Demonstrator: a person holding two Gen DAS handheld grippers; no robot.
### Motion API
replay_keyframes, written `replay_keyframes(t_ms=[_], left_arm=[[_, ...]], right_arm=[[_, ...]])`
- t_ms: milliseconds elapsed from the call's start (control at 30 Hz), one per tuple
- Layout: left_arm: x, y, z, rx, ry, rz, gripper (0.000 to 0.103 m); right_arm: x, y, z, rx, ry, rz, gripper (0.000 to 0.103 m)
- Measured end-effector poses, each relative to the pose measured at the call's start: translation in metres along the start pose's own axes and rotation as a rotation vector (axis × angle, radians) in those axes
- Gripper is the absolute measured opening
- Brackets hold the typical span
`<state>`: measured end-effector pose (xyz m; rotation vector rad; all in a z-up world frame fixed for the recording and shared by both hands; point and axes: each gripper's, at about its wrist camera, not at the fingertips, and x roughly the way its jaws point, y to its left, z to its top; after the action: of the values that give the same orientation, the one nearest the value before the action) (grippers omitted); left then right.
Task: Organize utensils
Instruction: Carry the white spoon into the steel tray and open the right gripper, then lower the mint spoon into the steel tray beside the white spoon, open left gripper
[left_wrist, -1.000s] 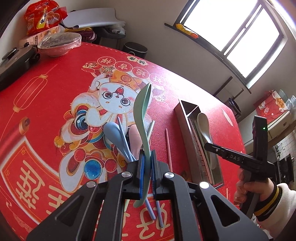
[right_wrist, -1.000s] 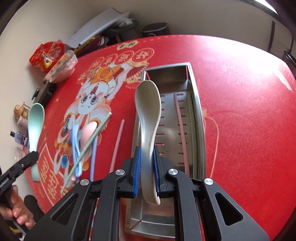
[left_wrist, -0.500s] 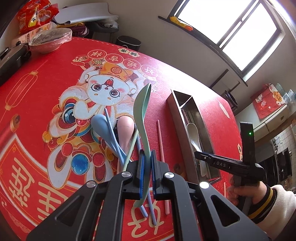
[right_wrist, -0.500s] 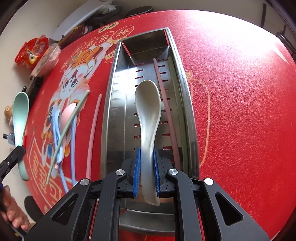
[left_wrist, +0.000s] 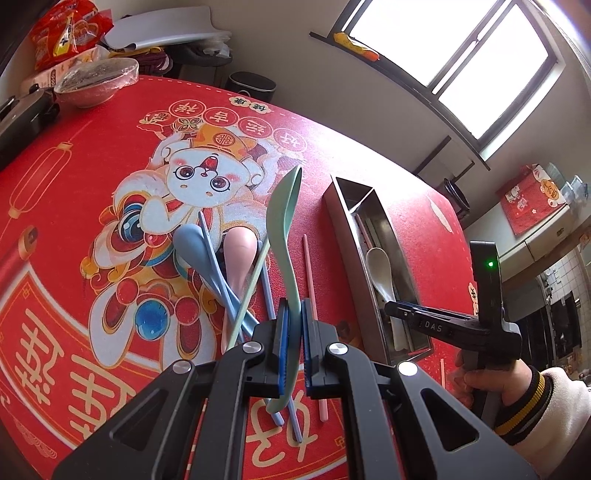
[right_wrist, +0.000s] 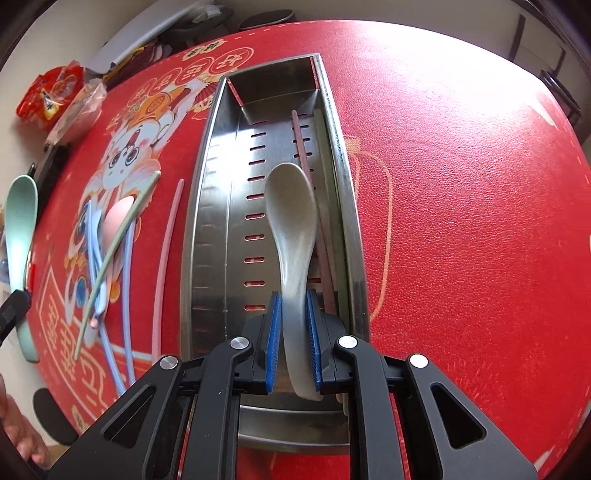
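Observation:
My left gripper (left_wrist: 293, 321) is shut on the handle of a pale green spoon (left_wrist: 282, 221), held above the red tablecloth; the same green spoon (right_wrist: 20, 218) shows at the left edge of the right wrist view. My right gripper (right_wrist: 294, 306) is shut on the handle of a white spoon (right_wrist: 291, 210), whose bowl lies low inside the long steel tray (right_wrist: 207, 221). A dark pink chopstick (right_wrist: 301, 147) and a pale one (right_wrist: 323, 155) lie along the tray's right side. From the left wrist view, the white spoon (left_wrist: 380, 273) sits in the tray (left_wrist: 343, 225) with the right gripper (left_wrist: 391, 308) over its near end.
Left of the tray lie a blue spoon (left_wrist: 192, 243), a pink spoon (left_wrist: 240, 251), a green chopstick (left_wrist: 251, 284), blue chopsticks (left_wrist: 212, 254) and a pink chopstick (left_wrist: 312, 295). A covered bowl (left_wrist: 96, 79) and snack bags (left_wrist: 70, 29) stand at the far edge.
My right gripper has come down and carried the white spoon from above the tray's rim into the tray. My left gripper has kept its hold on the green spoon and hardly moved.

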<state>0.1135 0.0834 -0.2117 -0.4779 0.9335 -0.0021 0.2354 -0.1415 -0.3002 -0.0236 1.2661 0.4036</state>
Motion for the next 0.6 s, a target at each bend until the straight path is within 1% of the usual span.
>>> replay_keyframes(t_ms=[200, 233, 300, 333, 367, 400, 500, 567, 600], left_arm=[[0.002, -0.009, -0.001, 0.012, 0.012, -0.016, 0.006], [0.002, -0.012, -0.001, 0.018, 0.015, -0.019, 0.006], [0.005, -0.019, -0.001, 0.028, 0.023, -0.026, 0.006], [0.006, -0.022, -0.002, 0.034, 0.027, -0.029, 0.006], [0.008, -0.026, -0.002, 0.041, 0.032, -0.032, 0.006], [0.010, -0.030, -0.002, 0.049, 0.036, -0.033, 0.006], [0.019, -0.044, -0.004, 0.072, 0.056, -0.045, 0.006], [0.026, -0.055, -0.006, 0.087, 0.073, -0.057, 0.006], [0.029, -0.060, -0.007, 0.094, 0.081, -0.064, 0.006]], right_arm=[[-0.022, 0.000, 0.000, -0.002, -0.052, 0.006, 0.015], [-0.028, 0.000, 0.000, -0.004, -0.068, 0.005, 0.018], [-0.041, -0.001, -0.002, -0.004, -0.107, 0.007, 0.035], [-0.047, -0.002, -0.003, 0.003, -0.135, 0.010, 0.050], [-0.054, -0.005, -0.005, 0.011, -0.167, 0.019, 0.053], [-0.058, -0.007, -0.006, 0.015, -0.185, 0.029, 0.053], [-0.064, -0.018, -0.009, 0.047, -0.194, 0.039, 0.056], [-0.068, -0.027, -0.011, 0.070, -0.203, 0.040, 0.061], [-0.070, -0.033, -0.012, 0.083, -0.209, 0.046, 0.062]])
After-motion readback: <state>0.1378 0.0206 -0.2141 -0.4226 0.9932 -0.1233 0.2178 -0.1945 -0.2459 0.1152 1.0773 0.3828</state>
